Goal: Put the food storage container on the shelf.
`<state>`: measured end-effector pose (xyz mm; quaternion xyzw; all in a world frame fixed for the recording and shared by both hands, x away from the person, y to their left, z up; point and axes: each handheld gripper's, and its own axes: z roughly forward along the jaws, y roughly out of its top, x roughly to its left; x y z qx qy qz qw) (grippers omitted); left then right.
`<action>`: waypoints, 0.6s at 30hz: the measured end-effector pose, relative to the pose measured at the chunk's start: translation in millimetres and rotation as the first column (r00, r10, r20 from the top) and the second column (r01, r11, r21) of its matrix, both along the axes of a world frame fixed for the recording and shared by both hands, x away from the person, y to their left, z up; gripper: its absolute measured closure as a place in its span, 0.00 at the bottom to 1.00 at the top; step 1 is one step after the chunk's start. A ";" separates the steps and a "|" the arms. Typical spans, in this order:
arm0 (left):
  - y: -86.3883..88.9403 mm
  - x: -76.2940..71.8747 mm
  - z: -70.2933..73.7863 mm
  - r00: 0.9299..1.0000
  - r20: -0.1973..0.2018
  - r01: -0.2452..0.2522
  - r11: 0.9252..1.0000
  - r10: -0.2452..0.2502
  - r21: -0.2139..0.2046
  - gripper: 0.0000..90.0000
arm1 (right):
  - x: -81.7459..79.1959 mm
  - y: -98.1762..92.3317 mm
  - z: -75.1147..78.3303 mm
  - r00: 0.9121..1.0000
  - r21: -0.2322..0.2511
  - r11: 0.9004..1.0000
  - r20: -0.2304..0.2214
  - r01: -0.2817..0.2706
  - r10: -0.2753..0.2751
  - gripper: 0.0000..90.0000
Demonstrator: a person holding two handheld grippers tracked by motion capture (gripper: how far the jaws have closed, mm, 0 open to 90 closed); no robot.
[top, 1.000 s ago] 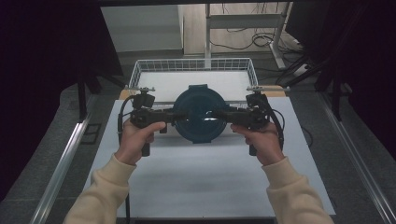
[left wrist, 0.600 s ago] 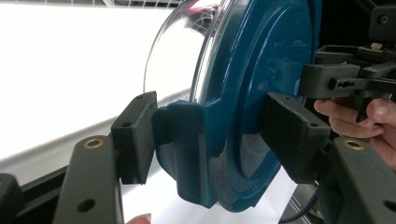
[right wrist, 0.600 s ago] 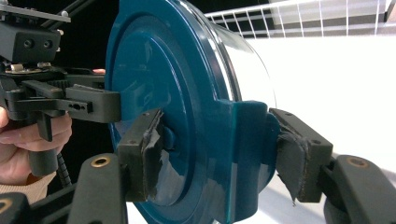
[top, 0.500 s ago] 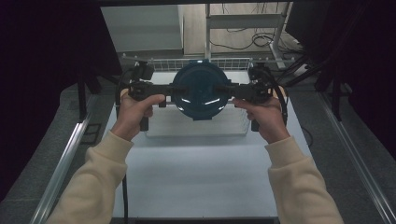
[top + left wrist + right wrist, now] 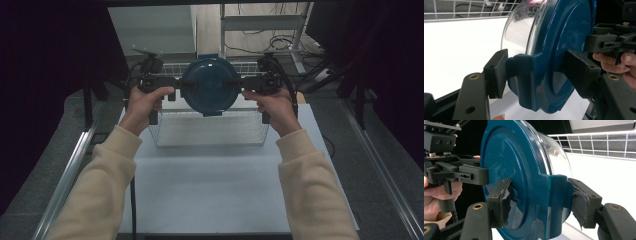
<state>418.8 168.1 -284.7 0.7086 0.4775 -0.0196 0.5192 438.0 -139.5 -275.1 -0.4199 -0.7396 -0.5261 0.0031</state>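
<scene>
A round clear container with a dark blue lid hangs in the air, lid up, over the wire basket. My left gripper is shut on the lid's left clip tab and my right gripper on the right one. In the left gripper view the pads of the left gripper squeeze the blue tab, with the clear bowl beyond. In the right gripper view the right gripper clamps the opposite tab, its worn pads pressing on the lid.
The white wire basket stands on a white sheet covering the table; its mesh rim lies behind the container. Metal rails run along both table sides. Shelving legs and cables stand beyond the basket.
Both hands have carried the container up and away from the person, from by the basket's near rim to above the basket. The grips have not changed.
</scene>
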 end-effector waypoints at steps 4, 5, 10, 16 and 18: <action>1.7 10.7 -6.8 1.000 -0.017 0.007 1.000 -0.007 -0.008 0.42 | 12.6 1.4 -6.1 1.000 -0.005 1.000 -0.018 0.006 -0.006 0.42; 2.4 16.8 -12.4 0.999 -0.033 0.011 1.000 -0.011 -0.019 0.42 | 15.0 1.7 -7.6 1.000 -0.010 1.000 -0.021 0.007 -0.007 0.42; 1.0 26.0 -17.6 0.999 -0.051 0.004 1.000 -0.005 -0.021 0.41 | 27.1 1.0 -15.1 0.998 -0.011 1.000 -0.059 0.012 -0.013 0.42; 0.1 37.8 -21.4 0.997 -0.074 -0.016 0.998 0.012 -0.059 0.42 | 38.5 -0.9 -17.0 0.995 0.005 0.999 -0.094 0.036 -0.035 0.42; 1.8 44.3 -24.6 0.995 -0.102 -0.029 0.996 0.020 -0.087 0.42 | 42.6 -1.2 -18.4 0.992 0.021 0.998 -0.116 0.051 -0.049 0.41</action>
